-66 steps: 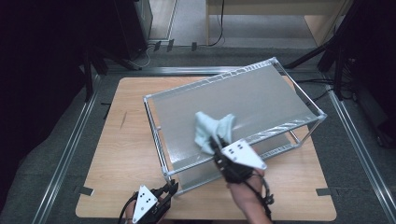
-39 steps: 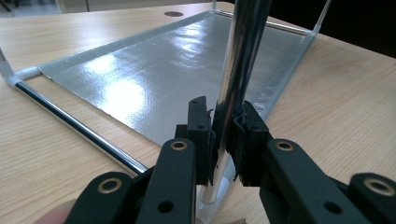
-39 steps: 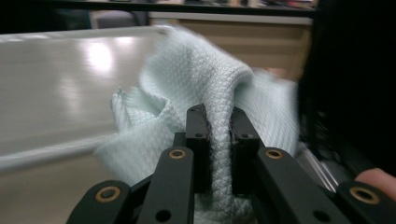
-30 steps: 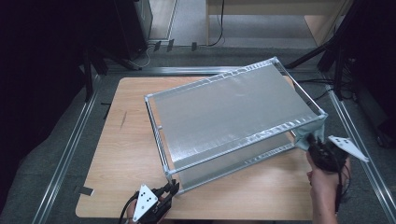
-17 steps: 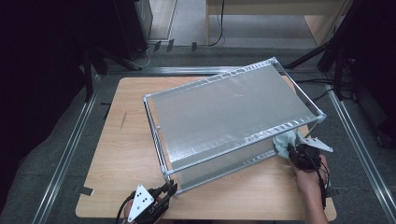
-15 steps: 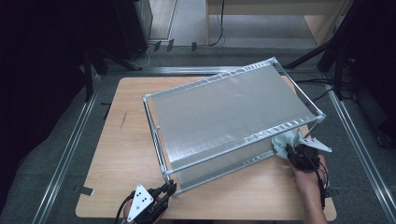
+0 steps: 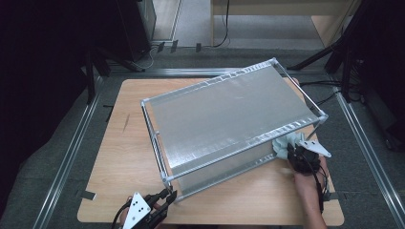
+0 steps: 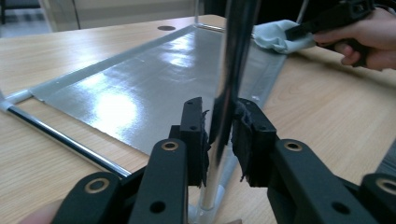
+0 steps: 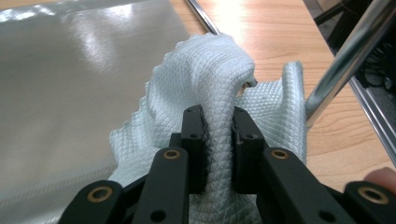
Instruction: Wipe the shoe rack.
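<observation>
A chrome-tube rack (image 7: 229, 119) with silver sheet shelves stands slanted on the wooden table (image 7: 126, 143). My left gripper (image 7: 168, 194) is at the rack's near corner. Its jaws (image 8: 219, 109) straddle the upright chrome post (image 8: 236, 56); they have just been opening, and a thin gap shows at one pad. My right gripper (image 7: 293, 151) is at the rack's right end, low by the bottom shelf. It (image 9: 218, 114) is shut on a fold of the pale blue waffle cloth (image 9: 205, 70), which rests on the silver lower sheet (image 9: 70, 70). The cloth (image 8: 275, 35) also appears far off in the left gripper view.
A slanting chrome post (image 9: 345, 60) rises just right of the cloth. Metal floor rails (image 7: 71, 152) run along both sides of the table, with cables (image 7: 329, 98) and dark equipment beyond. Bare wood lies left of the rack and along the front edge.
The right gripper carried the cloth off the rack's top sheet, swung out past the right end, then came in low at the bottom shelf's right corner. The left gripper stayed at the near corner.
</observation>
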Motion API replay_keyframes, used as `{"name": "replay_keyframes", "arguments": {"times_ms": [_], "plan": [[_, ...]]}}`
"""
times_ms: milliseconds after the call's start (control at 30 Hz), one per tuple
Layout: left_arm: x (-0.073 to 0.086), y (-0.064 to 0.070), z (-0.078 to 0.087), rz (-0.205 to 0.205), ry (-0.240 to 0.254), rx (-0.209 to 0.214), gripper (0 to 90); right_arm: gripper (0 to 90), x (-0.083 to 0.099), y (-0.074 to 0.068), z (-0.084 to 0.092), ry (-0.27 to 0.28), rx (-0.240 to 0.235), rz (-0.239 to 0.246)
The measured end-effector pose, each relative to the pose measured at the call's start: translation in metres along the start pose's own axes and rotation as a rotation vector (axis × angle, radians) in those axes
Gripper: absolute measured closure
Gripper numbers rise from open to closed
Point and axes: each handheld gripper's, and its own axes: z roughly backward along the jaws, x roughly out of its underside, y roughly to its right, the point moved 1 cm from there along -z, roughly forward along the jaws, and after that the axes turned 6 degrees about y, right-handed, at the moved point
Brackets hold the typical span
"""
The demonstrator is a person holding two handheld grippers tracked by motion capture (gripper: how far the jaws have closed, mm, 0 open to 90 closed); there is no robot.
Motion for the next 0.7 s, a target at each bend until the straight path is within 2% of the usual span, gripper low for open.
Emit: {"name": "replay_keyframes", "arguments": {"times_ms": [67, 133, 167, 233, 300, 367, 400, 533, 633, 667, 700], "plan": [[0.0, 0.0, -0.001, -0.006, -0.004, -0.016, 79.1, 78.9, 0.004, -0.003, -0.007, -0.049, -0.036, 0.01], [0.0, 0.0, -0.002, -0.006, -0.005, -0.021, 79.8, 78.7, 0.006, -0.009, -0.01, -0.059, -0.052, 0.036], [0.0, 0.001, -0.002, -0.005, -0.005, -0.022, 80.1, 78.9, 0.006, -0.011, -0.01, -0.068, -0.053, 0.031], [0.0, 0.002, -0.002, 0.004, -0.004, -0.022, 80.1, 79.0, 0.006, -0.016, -0.011, -0.082, -0.089, 0.022], [0.0, 0.002, -0.002, 0.011, -0.003, -0.028, 80.1, 79.7, 0.008, -0.026, -0.01, -0.074, -0.077, 0.058], [0.0, 0.003, -0.002, 0.013, -0.004, -0.033, 80.0, 80.0, 0.009, -0.031, -0.01, -0.072, -0.072, 0.063], [0.001, 0.004, -0.003, 0.024, 0.001, -0.039, 80.0, 80.5, 0.012, -0.045, -0.008, -0.071, -0.09, 0.077], [0.001, 0.007, -0.004, 0.015, 0.002, -0.048, 80.2, 80.5, 0.017, -0.079, -0.003, -0.083, -0.163, 0.149], [0.001, 0.008, -0.005, 0.017, 0.001, -0.056, 80.2, 80.5, 0.024, -0.116, 0.006, -0.089, -0.234, 0.195], [0.001, 0.008, -0.005, 0.017, 0.001, -0.056, 80.2, 80.5, 0.024, -0.116, 0.006, -0.089, -0.234, 0.195], [0.001, 0.008, -0.005, 0.018, 0.001, -0.057, 80.2, 80.4, 0.029, -0.144, 0.014, -0.092, -0.293, 0.23]]}}
